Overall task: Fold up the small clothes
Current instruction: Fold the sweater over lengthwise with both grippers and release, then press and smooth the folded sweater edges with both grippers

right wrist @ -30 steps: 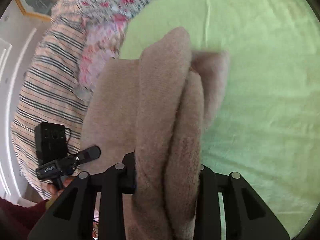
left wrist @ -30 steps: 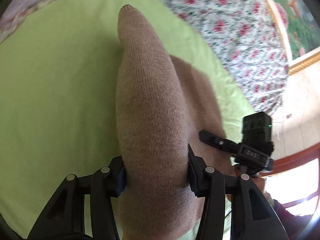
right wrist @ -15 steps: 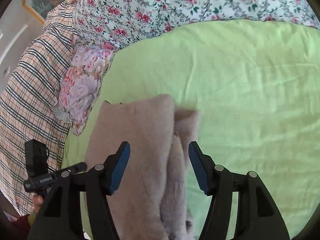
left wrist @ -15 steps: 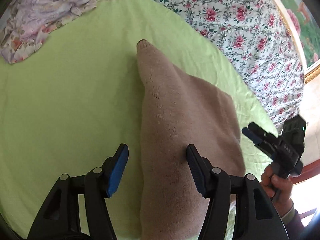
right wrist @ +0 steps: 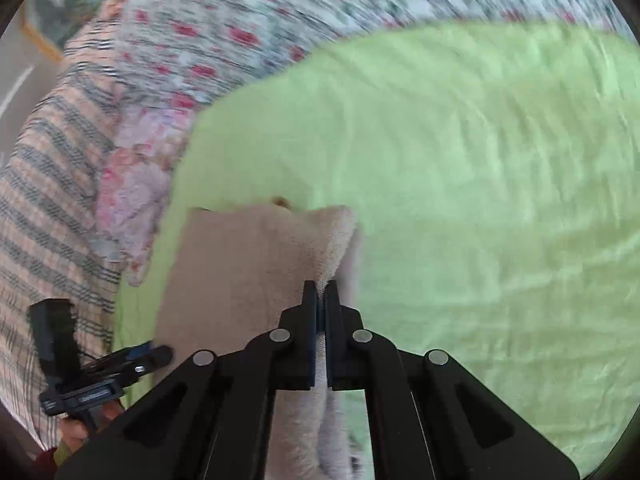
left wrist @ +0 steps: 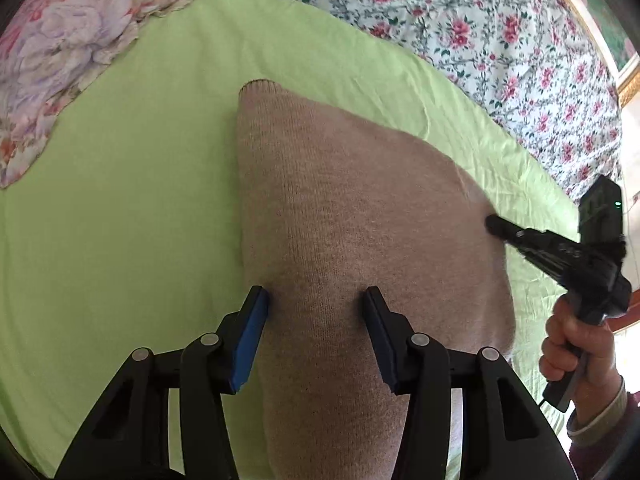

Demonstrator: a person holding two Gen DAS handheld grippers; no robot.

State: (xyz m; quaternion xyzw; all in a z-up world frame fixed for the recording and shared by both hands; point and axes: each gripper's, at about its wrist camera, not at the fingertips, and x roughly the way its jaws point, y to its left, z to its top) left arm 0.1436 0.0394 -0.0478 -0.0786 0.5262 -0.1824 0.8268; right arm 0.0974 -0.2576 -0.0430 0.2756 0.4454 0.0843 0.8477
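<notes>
**Knitwear folded on green sheet, pinched at one edge**

Knitwear, a soft beige woollen garment, lies folded on the light green bedsheet. The right gripper is clamped on its fluffy edge. The left gripper straddles the near fold, jaws closing, pads not yet pressing. Light and limp, it likely sags unless gripped at edges or corners.

blurred: floral bedding | cut off: beige knit garment's near end
</notes>
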